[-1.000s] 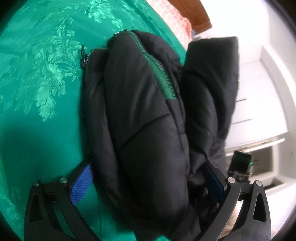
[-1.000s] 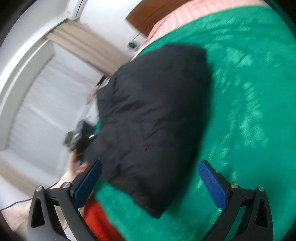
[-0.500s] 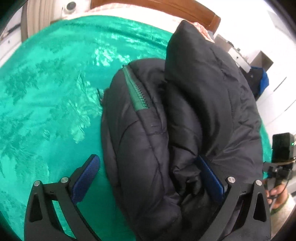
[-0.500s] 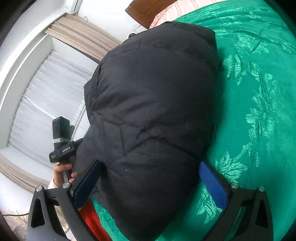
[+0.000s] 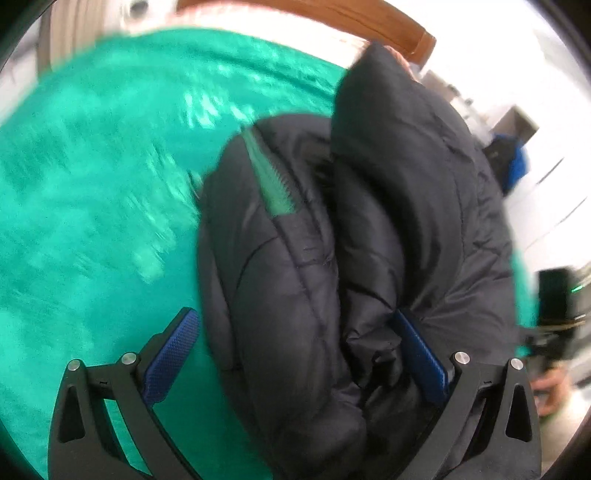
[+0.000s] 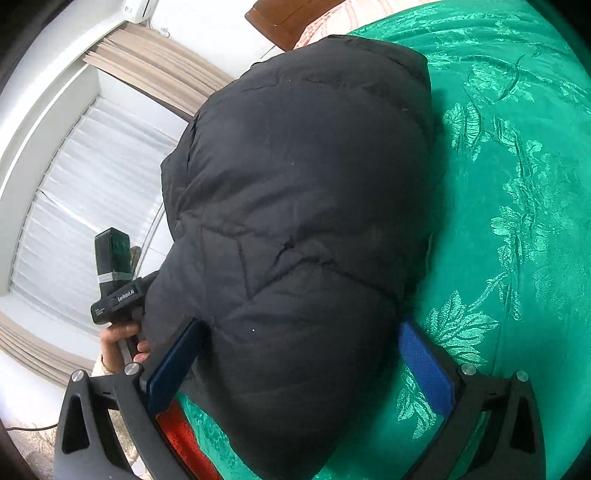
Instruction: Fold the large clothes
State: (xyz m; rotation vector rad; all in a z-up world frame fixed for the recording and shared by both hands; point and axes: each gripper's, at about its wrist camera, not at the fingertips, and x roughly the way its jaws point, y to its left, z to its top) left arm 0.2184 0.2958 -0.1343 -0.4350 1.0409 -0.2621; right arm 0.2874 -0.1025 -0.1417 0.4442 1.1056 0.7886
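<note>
The bulky black jacket (image 5: pixel 314 277) fills the gap between both grippers' fingers; open green bedspread (image 5: pixel 92 221) lies left, the wooden headboard (image 5: pixel 351 18) beyond.

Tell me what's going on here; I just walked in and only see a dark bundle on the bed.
A person is folding a black puffer jacket on a bed with a green bedspread, using two handheld claws. The left claw and the right claw each straddle the jacket's near end with jaws spread wide, not pinched on the fabric. The jacket is already bundled into thick layers, its green zipper showing on one fold.
</note>
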